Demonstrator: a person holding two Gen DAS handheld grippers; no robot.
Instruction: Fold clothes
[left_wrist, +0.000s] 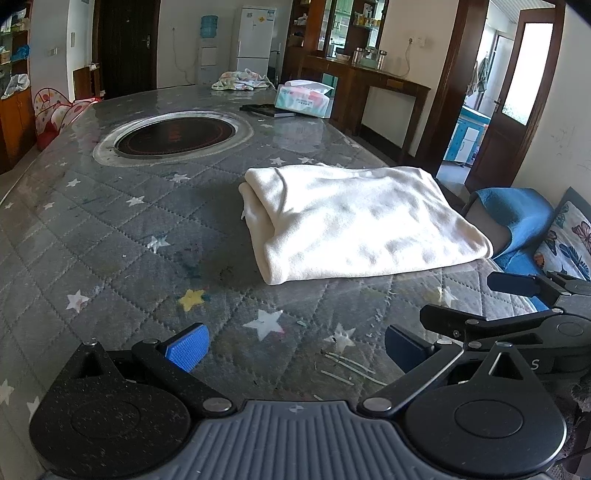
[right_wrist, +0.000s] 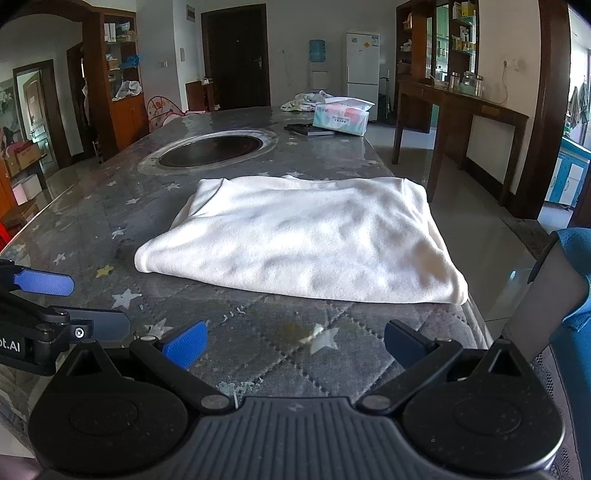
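Grey quilted star-print covering is lying across the worktop (right_wrist: 110, 206), with a round recessed hotplate (right_wrist: 212, 149) set into its far half. A white garment (right_wrist: 306, 240) is resting folded into a flat rectangle near the worktop's right edge, ahead of both tools. The left gripper (left_wrist: 295, 349) is hovering over the near edge, its fingers (left_wrist: 188, 350) standing wide apart and gripping nothing. The right gripper (right_wrist: 295, 347) is hovering just beside it, fingers (right_wrist: 186, 347) likewise spread wide and empty. A tissue box (right_wrist: 341, 118) is sitting at the far end.
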